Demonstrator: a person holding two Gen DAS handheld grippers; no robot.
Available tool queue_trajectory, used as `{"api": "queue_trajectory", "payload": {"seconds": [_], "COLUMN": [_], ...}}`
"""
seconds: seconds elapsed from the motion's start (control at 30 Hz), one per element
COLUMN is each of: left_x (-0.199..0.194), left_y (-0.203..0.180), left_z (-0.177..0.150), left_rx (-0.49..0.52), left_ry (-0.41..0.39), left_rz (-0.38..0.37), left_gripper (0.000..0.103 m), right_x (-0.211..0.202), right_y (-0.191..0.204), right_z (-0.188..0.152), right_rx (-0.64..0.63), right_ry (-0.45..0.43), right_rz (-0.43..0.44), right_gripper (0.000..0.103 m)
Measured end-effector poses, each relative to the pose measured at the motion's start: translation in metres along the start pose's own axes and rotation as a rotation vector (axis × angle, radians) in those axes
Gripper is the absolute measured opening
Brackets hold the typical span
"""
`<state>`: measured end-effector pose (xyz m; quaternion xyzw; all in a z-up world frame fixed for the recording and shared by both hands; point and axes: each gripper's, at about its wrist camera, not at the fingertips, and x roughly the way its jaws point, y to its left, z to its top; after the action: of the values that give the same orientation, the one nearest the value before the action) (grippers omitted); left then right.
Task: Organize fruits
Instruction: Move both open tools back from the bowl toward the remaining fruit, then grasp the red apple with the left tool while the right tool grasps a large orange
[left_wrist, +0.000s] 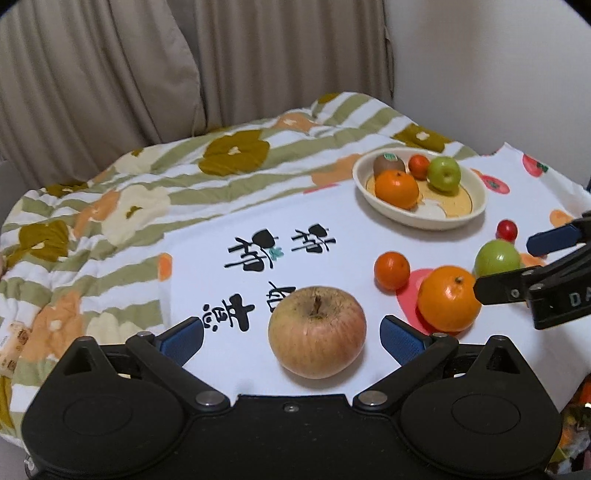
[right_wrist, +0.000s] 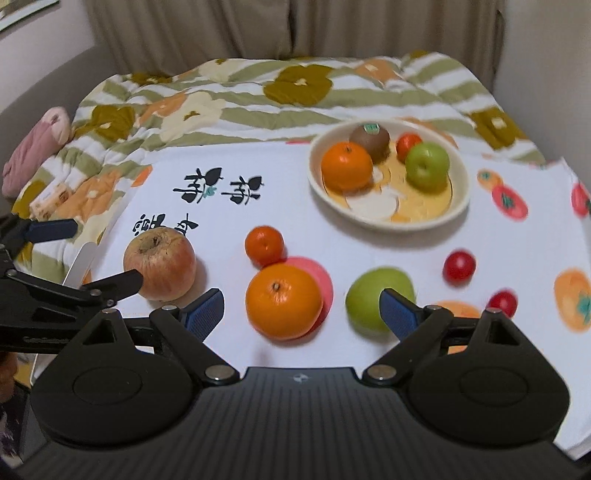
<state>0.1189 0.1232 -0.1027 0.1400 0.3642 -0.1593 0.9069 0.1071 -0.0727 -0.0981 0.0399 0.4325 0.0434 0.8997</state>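
While both tongs hang spread wide and empty, the left tongs (left_wrist: 291, 338) frame the apple (left_wrist: 317, 332) and the right tongs (right_wrist: 302, 312) frame the orange (right_wrist: 283, 301) on the cloth (left_wrist: 229, 354). Pickup is beginning, I judge; next, each must lower, pinch, then carry to the bowl (right_wrist: 463, 206).

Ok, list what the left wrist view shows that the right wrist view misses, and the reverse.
Only the left wrist view: nothing among the fruit; its one cherry tomato also appears in the other.
Only the right wrist view: a pink bundle on the quilt and a second cherry tomato.
Both: the bowl holding four fruits, the reddish apple, big orange, small orange, loose green apple.
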Motion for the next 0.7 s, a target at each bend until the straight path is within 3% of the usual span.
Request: {"api": "queue_trajectory", "payload": {"seconds": [0.37, 0.7], "left_x": [0.042, 0.057], "left_y": [0.002, -0.005], "left_z": [-0.001, 0.000], "left_rx": [0.018, 0.057], "left_ry": [0.071, 0.094], "left_rz": [-0.074, -0.089], "left_gripper": [0.095, 0.085], "right_x": [0.021, 0.041], "right_y": [0.003, 0.006], "right_z": [-0.013, -0.012], "right_rx": [0.114, 0.138], "right_ry": [0.032, 0.059], "right_rz": [-0.027, -0.024], "right_gripper": [0.103, 0.103]}}
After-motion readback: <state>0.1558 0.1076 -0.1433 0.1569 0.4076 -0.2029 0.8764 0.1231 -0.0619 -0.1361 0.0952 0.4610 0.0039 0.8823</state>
